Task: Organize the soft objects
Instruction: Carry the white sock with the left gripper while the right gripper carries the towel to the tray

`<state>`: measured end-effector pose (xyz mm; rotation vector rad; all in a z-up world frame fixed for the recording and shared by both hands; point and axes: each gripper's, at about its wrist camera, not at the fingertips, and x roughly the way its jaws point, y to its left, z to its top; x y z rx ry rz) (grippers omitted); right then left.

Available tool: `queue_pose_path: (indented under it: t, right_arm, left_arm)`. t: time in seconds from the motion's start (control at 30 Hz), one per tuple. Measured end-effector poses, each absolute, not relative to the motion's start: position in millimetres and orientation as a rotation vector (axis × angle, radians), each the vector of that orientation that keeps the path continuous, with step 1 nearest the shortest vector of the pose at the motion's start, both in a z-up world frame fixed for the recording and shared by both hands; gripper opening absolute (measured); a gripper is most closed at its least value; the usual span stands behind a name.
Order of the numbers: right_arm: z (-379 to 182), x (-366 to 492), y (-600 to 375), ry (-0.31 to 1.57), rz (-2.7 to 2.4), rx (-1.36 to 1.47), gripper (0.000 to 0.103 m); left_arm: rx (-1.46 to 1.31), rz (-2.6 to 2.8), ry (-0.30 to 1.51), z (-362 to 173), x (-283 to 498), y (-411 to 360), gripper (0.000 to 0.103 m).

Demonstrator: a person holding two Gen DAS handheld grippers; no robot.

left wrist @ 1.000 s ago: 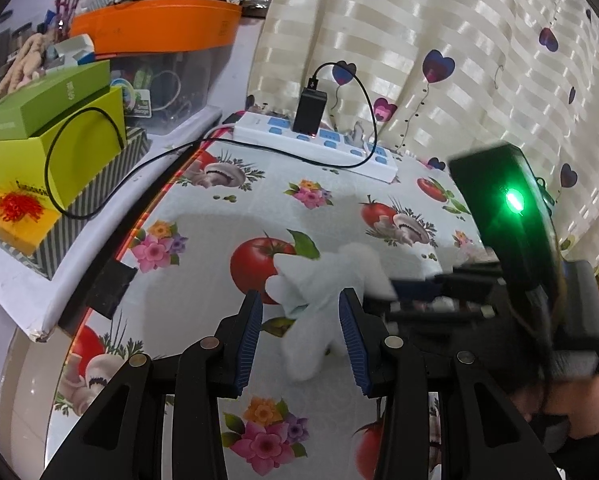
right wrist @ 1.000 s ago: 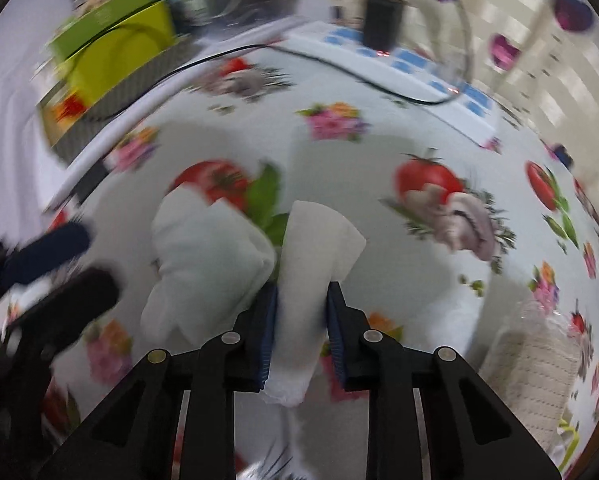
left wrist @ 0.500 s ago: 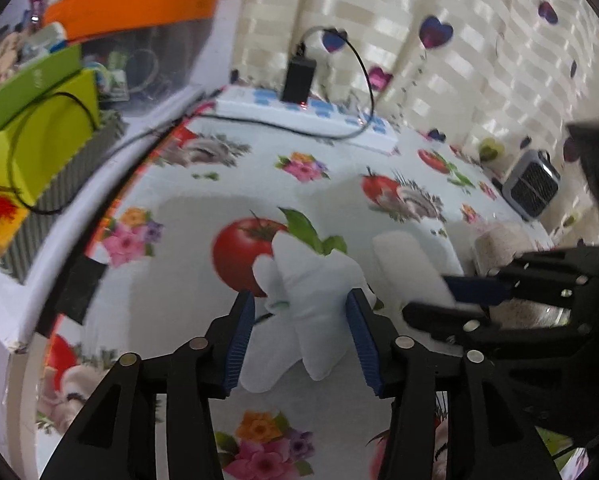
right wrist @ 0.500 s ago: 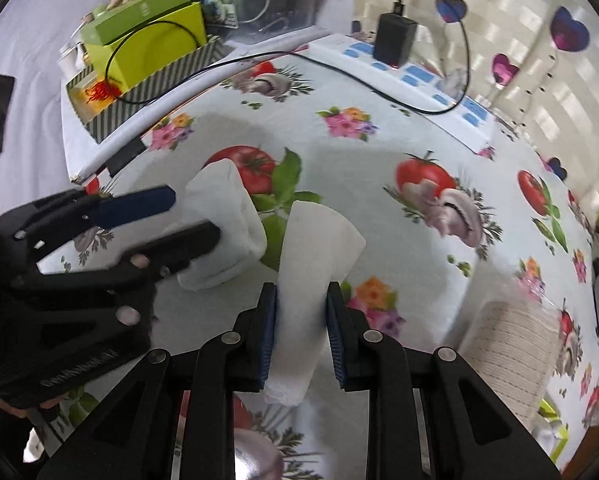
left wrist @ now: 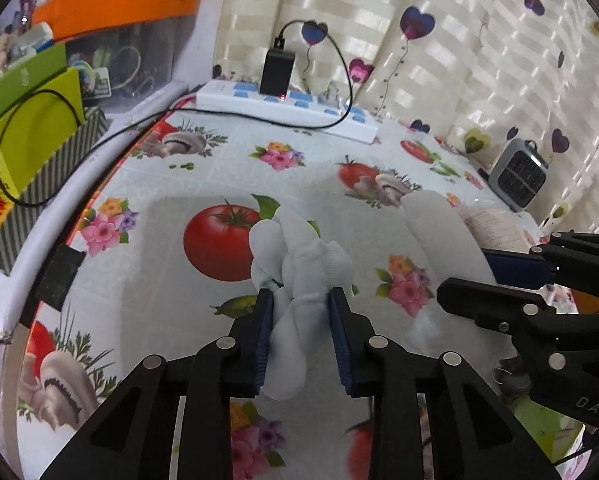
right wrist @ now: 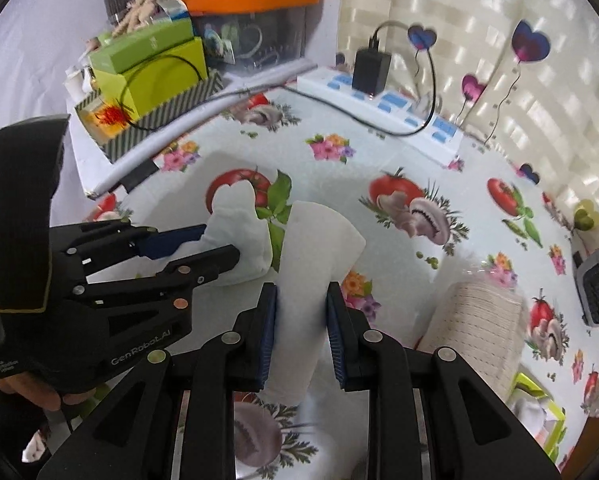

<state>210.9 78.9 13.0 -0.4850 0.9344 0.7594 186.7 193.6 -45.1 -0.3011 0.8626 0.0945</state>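
Observation:
My left gripper (left wrist: 301,308) is shut on a bunched white sock (left wrist: 299,264), held over the tablecloth; it also shows in the right wrist view (right wrist: 239,240) with the left gripper (right wrist: 207,248) around it. My right gripper (right wrist: 301,300) is shut on a flat white sock (right wrist: 315,248), which also shows in the left wrist view (left wrist: 439,236) beside the right gripper (left wrist: 471,276). The two socks hang side by side, close but apart.
A power strip (left wrist: 287,108) with a black charger lies at the table's back. Green boxes (left wrist: 27,120) and an orange-lidded bin (left wrist: 119,4) stand left. A cream knitted item (right wrist: 471,328) and a small grey heater (left wrist: 519,176) are at the right.
My left gripper has closed on the bunched sock. My right gripper has kept its hold on the flat sock and drawn alongside, to the right.

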Motion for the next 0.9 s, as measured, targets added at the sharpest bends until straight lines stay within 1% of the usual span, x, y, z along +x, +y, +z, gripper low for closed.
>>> queue_pose_path:
  t: [0.33,0.9]
  right_arm:
    - [53,166,51,0.762,0.751,-0.459,0.025]
    - [96,121,-9,0.615,0.709,-0.401,0.025]
  left_arm:
    - [-0.322,0.113,0.762,-6,148,181,0.025]
    - [-0.266,0.048,0.647,60,100,121,0.024]
